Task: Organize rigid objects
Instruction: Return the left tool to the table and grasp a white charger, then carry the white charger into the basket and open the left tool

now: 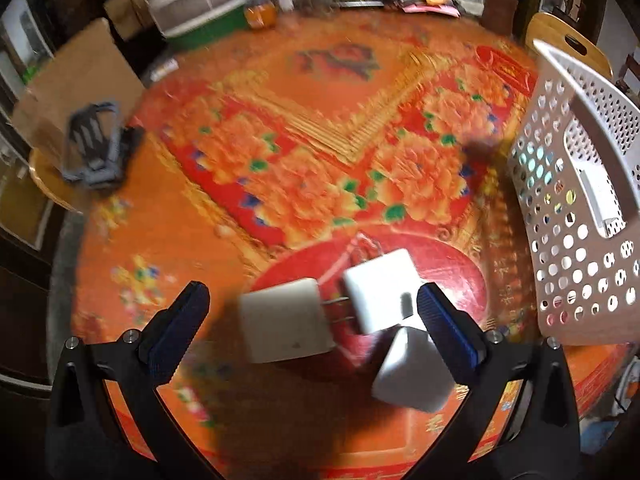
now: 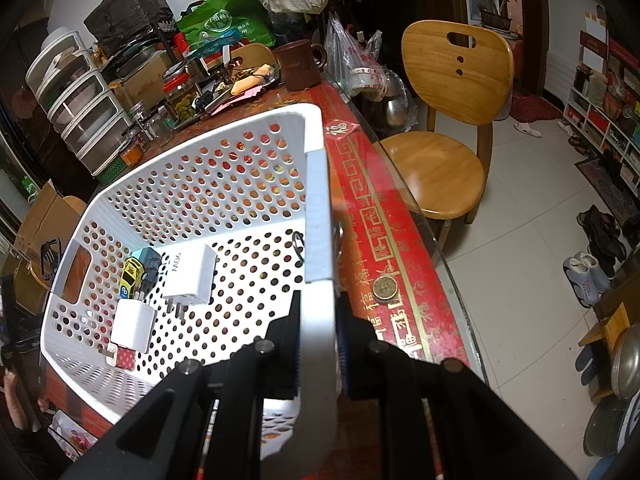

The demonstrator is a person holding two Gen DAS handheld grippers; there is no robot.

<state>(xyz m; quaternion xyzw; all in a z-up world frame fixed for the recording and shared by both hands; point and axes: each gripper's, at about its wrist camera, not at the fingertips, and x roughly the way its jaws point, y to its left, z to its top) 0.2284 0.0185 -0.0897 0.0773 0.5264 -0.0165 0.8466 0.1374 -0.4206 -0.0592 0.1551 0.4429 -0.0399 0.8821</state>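
My left gripper (image 1: 308,312) is open over the red floral tablecloth (image 1: 280,128). Between its fingers lie three white chargers: one at the left (image 1: 286,324), one in the middle (image 1: 380,292) and one by the right finger (image 1: 412,372). The view is blurred. The white perforated basket (image 1: 568,248) stands at the right. My right gripper (image 2: 318,340) is shut on the basket's rim (image 2: 318,320). Inside the basket lie a white 90W charger (image 2: 190,276), a smaller white charger (image 2: 132,326), a yellow toy car (image 2: 131,274) and a small red item (image 2: 124,358).
A dark grey plastic holder (image 1: 94,148) lies at the table's left edge by a cardboard box (image 1: 76,80). Jars, drawers and clutter (image 2: 120,92) line the far side. A wooden chair (image 2: 444,120) stands beside the table. A coin (image 2: 385,287) lies on the cloth near the basket.
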